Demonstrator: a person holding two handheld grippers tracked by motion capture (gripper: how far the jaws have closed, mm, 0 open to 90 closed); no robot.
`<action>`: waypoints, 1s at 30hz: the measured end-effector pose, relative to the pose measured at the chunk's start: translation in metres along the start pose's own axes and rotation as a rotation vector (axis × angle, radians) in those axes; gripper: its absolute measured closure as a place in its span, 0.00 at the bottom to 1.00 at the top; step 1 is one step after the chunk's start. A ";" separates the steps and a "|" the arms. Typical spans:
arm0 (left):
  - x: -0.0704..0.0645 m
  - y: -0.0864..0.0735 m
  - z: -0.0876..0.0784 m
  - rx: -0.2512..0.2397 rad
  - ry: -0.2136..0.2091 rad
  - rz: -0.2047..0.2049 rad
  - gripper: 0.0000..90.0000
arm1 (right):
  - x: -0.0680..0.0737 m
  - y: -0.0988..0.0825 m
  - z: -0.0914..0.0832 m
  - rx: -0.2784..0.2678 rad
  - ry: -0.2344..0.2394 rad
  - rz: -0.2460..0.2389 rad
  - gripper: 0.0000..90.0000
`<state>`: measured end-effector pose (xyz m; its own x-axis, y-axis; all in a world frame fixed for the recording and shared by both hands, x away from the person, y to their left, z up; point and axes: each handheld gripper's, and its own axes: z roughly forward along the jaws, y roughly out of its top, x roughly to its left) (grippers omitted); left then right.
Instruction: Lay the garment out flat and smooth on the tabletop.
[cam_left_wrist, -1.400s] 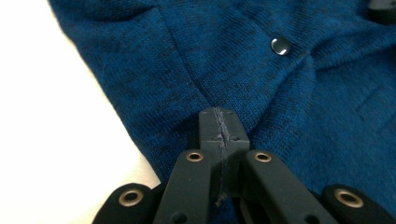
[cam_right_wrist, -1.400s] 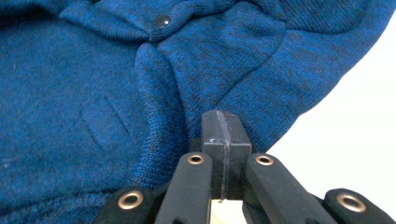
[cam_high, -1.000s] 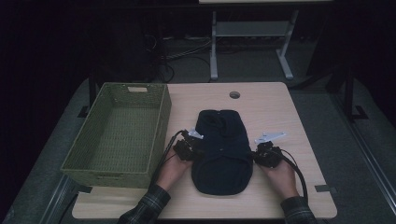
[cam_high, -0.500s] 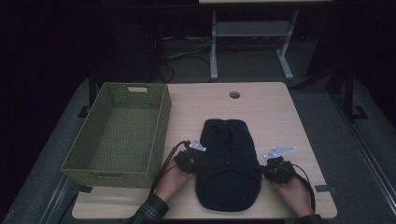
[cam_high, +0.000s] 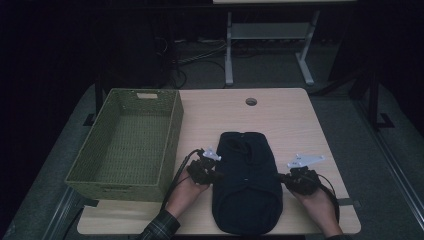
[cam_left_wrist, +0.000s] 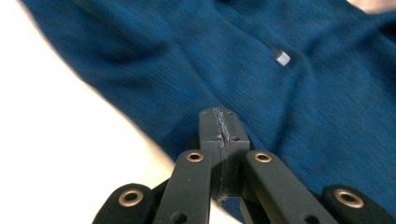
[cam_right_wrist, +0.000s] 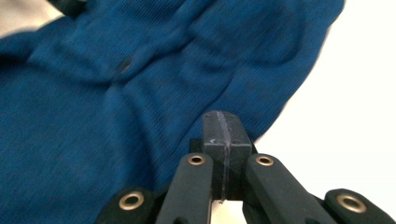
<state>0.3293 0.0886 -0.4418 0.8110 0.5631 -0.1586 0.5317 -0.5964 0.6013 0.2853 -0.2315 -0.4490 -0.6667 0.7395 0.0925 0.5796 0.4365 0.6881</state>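
Observation:
A dark blue knit garment (cam_high: 247, 185) lies flat on the wooden table (cam_high: 292, 117), its lower end near the front edge. My left gripper (cam_high: 220, 176) is at its left edge and my right gripper (cam_high: 280, 177) at its right edge. In the left gripper view the jaws are pressed together at the tip (cam_left_wrist: 219, 114), on the garment's (cam_left_wrist: 289, 121) edge, with creases running out from it. The right gripper's tip (cam_right_wrist: 222, 116) is closed the same way on the cloth (cam_right_wrist: 93, 121). A small pale button (cam_left_wrist: 282, 58) sits on the fabric.
A green woven basket (cam_high: 172, 135) stands on the table's left side, close to my left hand. A round cable hole (cam_high: 251, 102) is at the table's back. Behind the table, a white metal frame (cam_high: 229, 55) stands on the dark floor.
Both hands and the garment have slid toward the table's front edge. The garment now lies lower and reaches close to that edge.

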 end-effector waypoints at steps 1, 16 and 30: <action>0.004 0.003 -0.001 -0.006 0.012 -0.006 1.00 | -0.004 0.004 0.002 -0.010 -0.002 0.006 1.00; 0.049 0.026 0.028 -0.003 0.121 -0.101 1.00 | -0.043 0.033 0.052 0.016 -0.047 0.068 1.00; 0.036 0.020 0.023 0.031 0.106 -0.061 1.00 | -0.038 0.025 0.038 0.066 -0.096 0.010 0.98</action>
<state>0.3752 0.0836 -0.4534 0.7474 0.6554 -0.1090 0.5879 -0.5760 0.5680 0.3433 -0.2293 -0.4627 -0.6143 0.7885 0.0277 0.6180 0.4590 0.6383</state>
